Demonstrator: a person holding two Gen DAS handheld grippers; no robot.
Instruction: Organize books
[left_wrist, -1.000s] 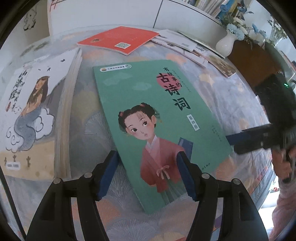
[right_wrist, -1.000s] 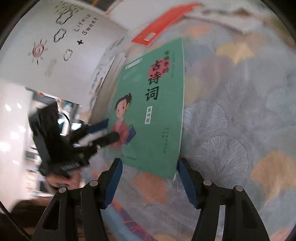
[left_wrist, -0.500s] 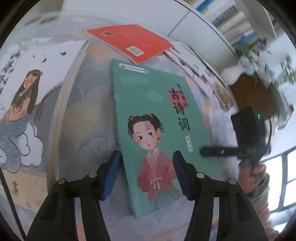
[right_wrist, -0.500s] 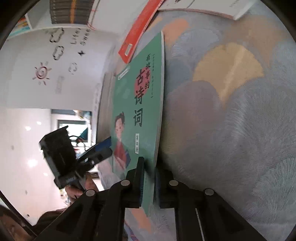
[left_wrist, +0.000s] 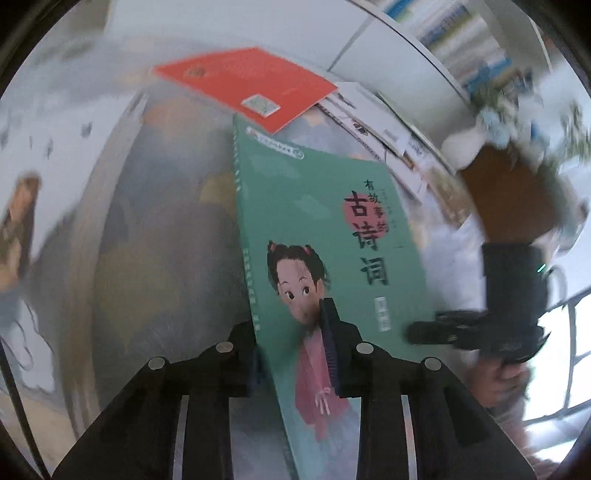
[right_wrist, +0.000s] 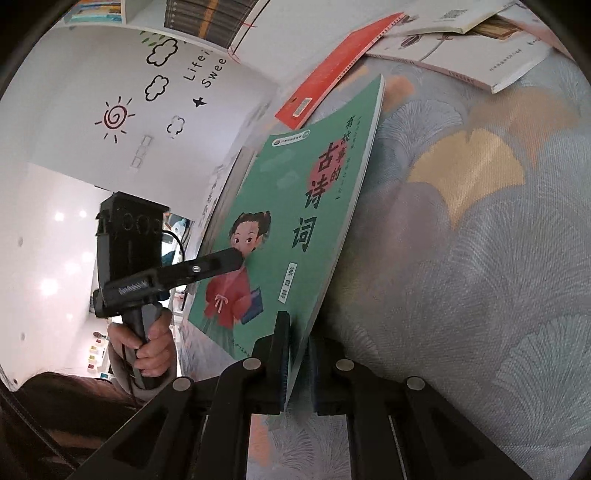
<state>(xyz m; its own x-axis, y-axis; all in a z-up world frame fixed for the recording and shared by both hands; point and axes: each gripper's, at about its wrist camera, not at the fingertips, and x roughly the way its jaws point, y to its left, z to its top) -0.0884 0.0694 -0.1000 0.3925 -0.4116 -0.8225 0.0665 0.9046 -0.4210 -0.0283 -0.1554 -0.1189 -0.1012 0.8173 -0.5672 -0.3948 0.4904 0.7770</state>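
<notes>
Green and printed with a girl in a red robe, the book (left_wrist: 332, 236) (right_wrist: 303, 229) is tilted up off the patterned cloth (right_wrist: 480, 258), held at two places on its near end. The left gripper (left_wrist: 291, 354) has just been closing and now pinches the book's spine-side lower edge, one finger over the cover and the other behind it. In the right wrist view the right gripper (right_wrist: 295, 354) has its jaws drawn narrow on the opposite lower corner, the thin page block clamped between the pads. That same view shows the left gripper's finger lying across the cover by the girl's chin, with a hand (right_wrist: 147, 347) wrapped round its black handle. From the left wrist view the right gripper (left_wrist: 436, 328) appears at the book's right edge, though blur hides its tips. Beyond the green book's far end lies a red book (left_wrist: 243, 85) (right_wrist: 332, 74) flat on the cloth, and further right a spread of pale books (right_wrist: 461, 40). A large illustrated book (left_wrist: 33, 221) sits at the left, blurred.
</notes>
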